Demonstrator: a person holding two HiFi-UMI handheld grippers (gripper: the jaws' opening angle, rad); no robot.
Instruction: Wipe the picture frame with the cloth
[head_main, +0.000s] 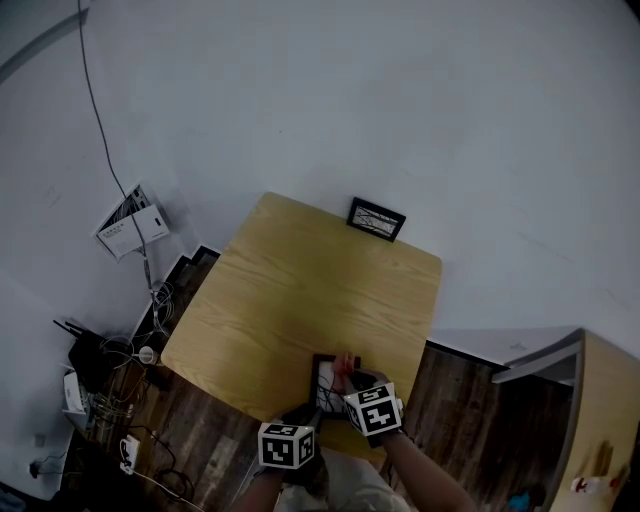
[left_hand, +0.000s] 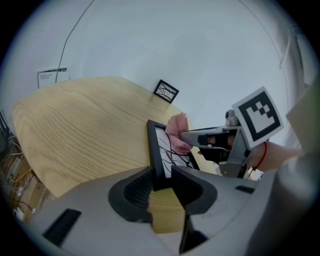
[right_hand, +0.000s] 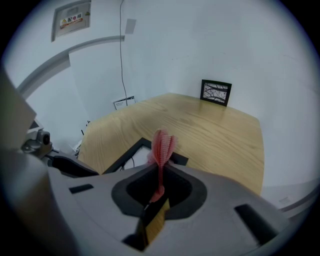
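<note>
The left gripper (left_hand: 161, 184) is clamped on the near edge of the picture frame (left_hand: 156, 150), which stands up on edge just ahead of its tips over the near end of the tabletop (left_hand: 85, 130). Whether the frame's far end rests on the wood I cannot tell. Only a short stretch of moulding sits between the pads, so a firm sideways push could lever the frame round in that grip or work it loose. The right gripper (right_hand: 160, 186) is closed tight on the cloth (right_hand: 162, 145), with a small tuft standing just beyond its tips and pressed against the frame's face. With so little fabric showing, the hard jaw ends might scrape the glazing, and drag might pull the cloth out of the pinch. A second frame (right_hand: 215, 92) leans against the wall far ahead of both grippers, well out of harm. The held frame is a thin rectangle with a black, square-edged border around a white print of dark branching lines. The cloth is pink, soft and open-woven, bunched into folds. The tabletop is pale wood grain with rounded corners. The gripper bodies are smooth grey plastic with dark ribbed pads.
</note>
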